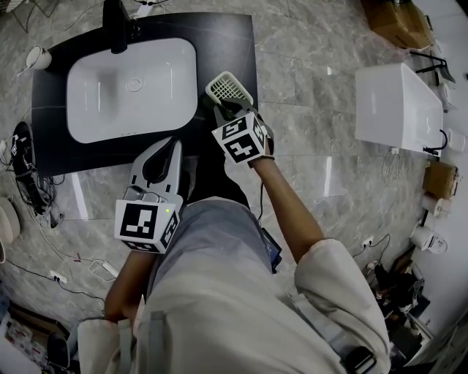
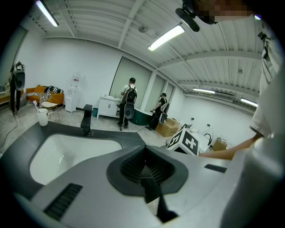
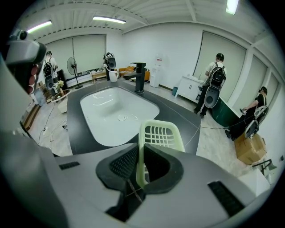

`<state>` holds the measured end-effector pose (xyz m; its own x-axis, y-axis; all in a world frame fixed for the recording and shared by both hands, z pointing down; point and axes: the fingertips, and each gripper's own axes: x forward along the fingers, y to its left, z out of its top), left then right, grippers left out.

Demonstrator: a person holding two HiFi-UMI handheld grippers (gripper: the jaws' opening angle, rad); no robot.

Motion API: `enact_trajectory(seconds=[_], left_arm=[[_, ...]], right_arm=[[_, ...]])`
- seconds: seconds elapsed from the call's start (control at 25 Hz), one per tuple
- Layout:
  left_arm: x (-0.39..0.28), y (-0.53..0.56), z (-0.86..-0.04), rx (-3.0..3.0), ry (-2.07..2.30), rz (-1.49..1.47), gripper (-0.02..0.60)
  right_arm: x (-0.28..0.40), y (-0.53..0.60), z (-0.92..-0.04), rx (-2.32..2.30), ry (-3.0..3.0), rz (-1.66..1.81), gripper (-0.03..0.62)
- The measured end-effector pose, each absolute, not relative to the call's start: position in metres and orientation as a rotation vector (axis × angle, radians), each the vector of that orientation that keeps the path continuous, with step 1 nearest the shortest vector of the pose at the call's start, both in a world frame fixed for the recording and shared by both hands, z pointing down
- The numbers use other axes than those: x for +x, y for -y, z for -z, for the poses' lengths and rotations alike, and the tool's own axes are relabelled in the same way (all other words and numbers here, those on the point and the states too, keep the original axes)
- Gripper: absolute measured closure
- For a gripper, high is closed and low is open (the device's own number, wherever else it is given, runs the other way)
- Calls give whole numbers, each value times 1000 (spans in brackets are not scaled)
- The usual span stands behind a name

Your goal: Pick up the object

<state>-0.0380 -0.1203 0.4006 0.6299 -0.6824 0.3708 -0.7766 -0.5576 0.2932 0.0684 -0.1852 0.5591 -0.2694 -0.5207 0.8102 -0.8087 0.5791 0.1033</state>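
Observation:
A small cream plastic basket [image 1: 229,89] with slotted walls hangs over the right part of the black countertop [image 1: 227,44], beside the white sink [image 1: 88,66]. My right gripper [image 1: 227,109] is shut on one wall of the basket. In the right gripper view the basket [image 3: 159,136] stands upright between the pads, just past the right gripper [image 3: 140,173]. My left gripper [image 1: 174,146] hovers near the counter's front edge, below the sink. In its own view the left gripper [image 2: 146,171] has its jaws together with nothing between them.
A black faucet [image 1: 115,25] stands at the back of the sink, and a white cup [image 1: 38,57] sits at the counter's left corner. A second white basin [image 1: 398,102] and a cardboard box [image 1: 398,22] lie on the marble floor to the right. Cables trail at the left. People with backpacks [image 3: 213,89] stand far off.

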Motion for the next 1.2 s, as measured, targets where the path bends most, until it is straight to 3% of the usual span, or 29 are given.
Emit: enact_trajectory(seconds=[1.2], left_arm=[[-34,117,-392,2481,1084,-268,580]], right_arm=[[61,147,-512,1187,2042,-496,540]])
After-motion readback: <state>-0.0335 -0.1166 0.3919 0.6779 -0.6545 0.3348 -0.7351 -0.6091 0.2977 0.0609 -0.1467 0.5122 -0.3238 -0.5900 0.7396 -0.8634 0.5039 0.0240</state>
